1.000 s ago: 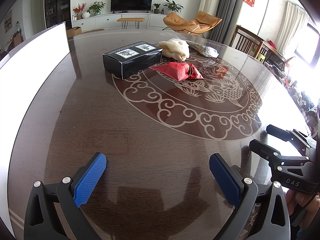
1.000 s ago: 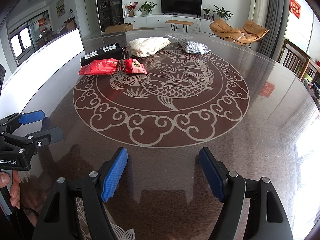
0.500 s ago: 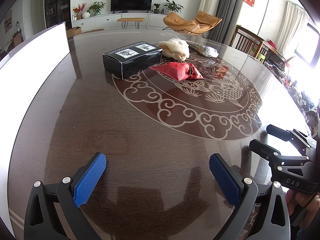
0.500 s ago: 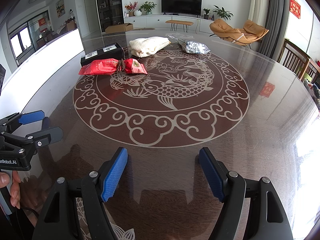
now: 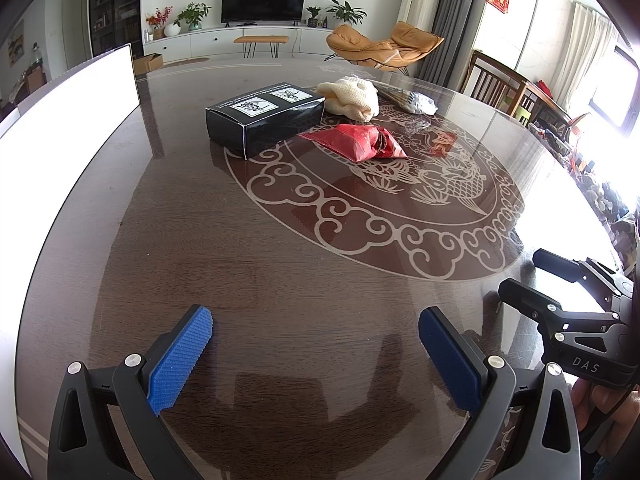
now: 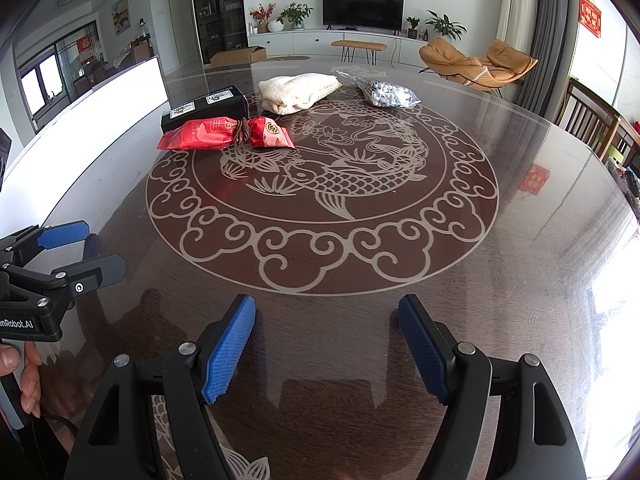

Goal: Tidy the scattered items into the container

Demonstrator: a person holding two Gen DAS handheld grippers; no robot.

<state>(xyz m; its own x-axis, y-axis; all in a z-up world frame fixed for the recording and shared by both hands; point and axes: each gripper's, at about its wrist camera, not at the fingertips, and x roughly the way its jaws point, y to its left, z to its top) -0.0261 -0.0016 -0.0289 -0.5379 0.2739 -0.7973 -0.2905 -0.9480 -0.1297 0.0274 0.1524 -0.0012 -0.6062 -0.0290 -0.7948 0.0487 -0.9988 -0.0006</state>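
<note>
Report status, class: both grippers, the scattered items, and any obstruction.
Left gripper open, empty. Right gripper open, empty. Black box, red packet, cream cloth, silver bag untouched on table. Path clear.

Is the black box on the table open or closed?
Closed. The black box lies flat on the table, its labelled top unbroken and its end flap shut.

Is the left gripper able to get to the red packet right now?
Probably yes: the left gripper is open, and only bare table lies between it and the red packet, though it must travel forward.
</note>
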